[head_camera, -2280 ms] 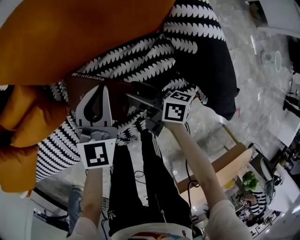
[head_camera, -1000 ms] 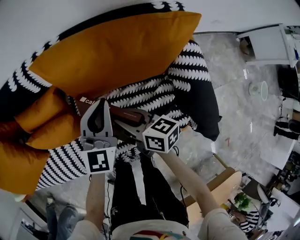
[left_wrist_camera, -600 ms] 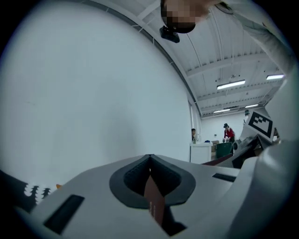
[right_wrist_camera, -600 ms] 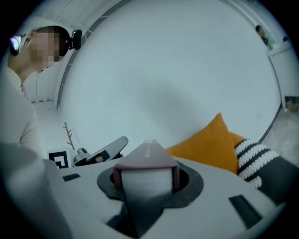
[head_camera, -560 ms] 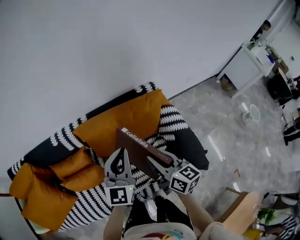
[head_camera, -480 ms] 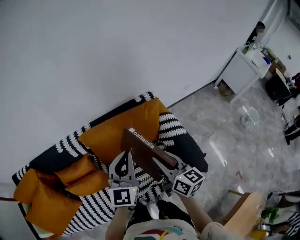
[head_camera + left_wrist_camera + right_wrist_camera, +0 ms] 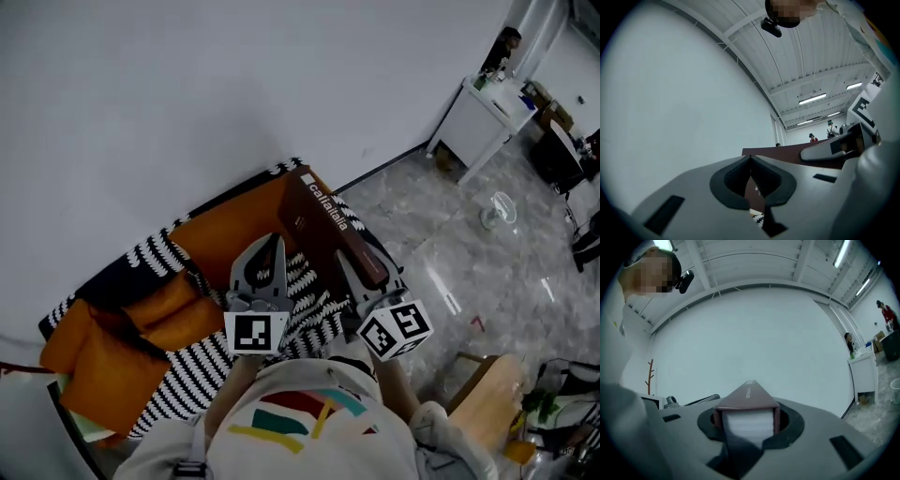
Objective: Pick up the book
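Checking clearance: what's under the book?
The striped sofa and an orange cushion show beneath the book; the spot right below is hidden by it and the right gripper.

Both grippers extended forward, side by side.
Left gripper (image 7: 265,248): jaws together, nothing between them. Right gripper (image 7: 364,274): jaws clamped on the book (image 7: 323,220).

Studio-like hall, ribbed ceiling (image 7: 820,51), strip lights (image 7: 812,99), sofa (image 7: 176,386)
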The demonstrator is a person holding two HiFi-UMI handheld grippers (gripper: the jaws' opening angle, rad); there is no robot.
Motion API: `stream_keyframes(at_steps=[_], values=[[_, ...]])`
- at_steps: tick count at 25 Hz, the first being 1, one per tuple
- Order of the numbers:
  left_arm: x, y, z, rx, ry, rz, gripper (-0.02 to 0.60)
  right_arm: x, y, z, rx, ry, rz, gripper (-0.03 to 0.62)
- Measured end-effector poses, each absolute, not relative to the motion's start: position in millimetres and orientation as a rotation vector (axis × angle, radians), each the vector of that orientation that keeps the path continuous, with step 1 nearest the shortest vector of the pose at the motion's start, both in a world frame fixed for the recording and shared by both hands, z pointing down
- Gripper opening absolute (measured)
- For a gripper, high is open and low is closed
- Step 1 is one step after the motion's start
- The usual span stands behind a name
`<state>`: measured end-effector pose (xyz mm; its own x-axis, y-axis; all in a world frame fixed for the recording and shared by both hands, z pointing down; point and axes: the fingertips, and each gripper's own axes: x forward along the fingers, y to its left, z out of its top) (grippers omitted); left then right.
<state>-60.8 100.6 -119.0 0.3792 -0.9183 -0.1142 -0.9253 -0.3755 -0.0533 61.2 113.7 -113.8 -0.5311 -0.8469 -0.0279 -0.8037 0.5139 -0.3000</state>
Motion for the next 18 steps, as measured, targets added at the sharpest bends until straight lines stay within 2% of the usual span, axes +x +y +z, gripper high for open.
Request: stream_keyframes(at_steps=[18], values=[[-78, 116, -121, -2.399, 1.763, 0.120, 0.008, 49, 132, -107, -1.367, 2.664, -0.321, 0.158]])
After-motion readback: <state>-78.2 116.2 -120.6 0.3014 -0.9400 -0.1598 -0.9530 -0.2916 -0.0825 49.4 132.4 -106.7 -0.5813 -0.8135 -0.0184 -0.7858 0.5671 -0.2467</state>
